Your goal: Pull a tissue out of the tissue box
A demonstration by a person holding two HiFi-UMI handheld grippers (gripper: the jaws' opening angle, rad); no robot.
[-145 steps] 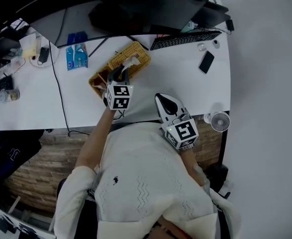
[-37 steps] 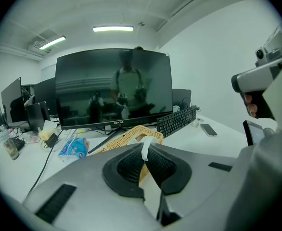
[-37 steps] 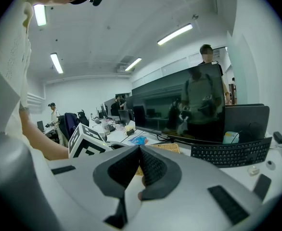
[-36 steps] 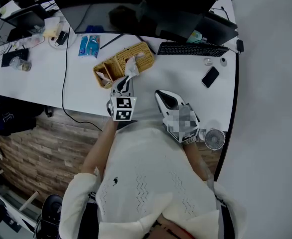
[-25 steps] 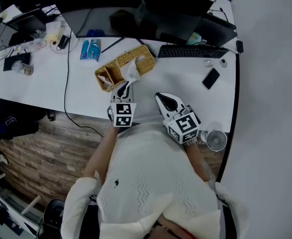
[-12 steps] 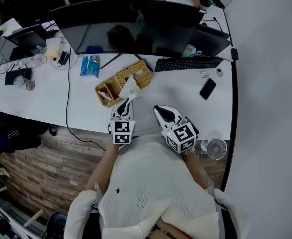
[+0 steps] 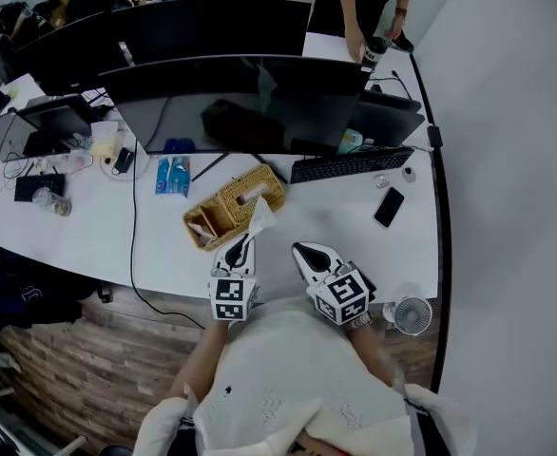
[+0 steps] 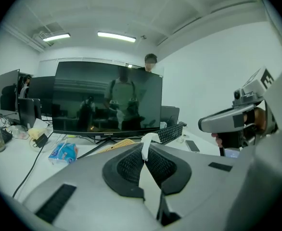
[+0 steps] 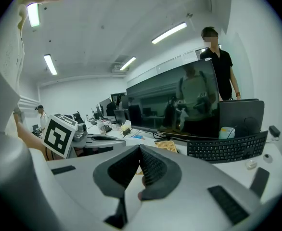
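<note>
A woven wicker tissue box lies on the white desk, with a fresh tissue poking from its slot. My left gripper is shut on a white tissue drawn back from the box toward the desk's near edge. In the left gripper view the tissue shows as a thin strip pinched between the pads of the left gripper, with the box behind. My right gripper hovers beside it over the desk edge, its jaws together with nothing in them.
Dark monitors line the back of the desk. A keyboard, a phone, a blue packet, a black cable and a small fan lie around. A person stands behind the monitors.
My left gripper has drawn back from the wicker box toward the near desk edge and risen, and the tissue has come out with it. The right gripper has held its place.
</note>
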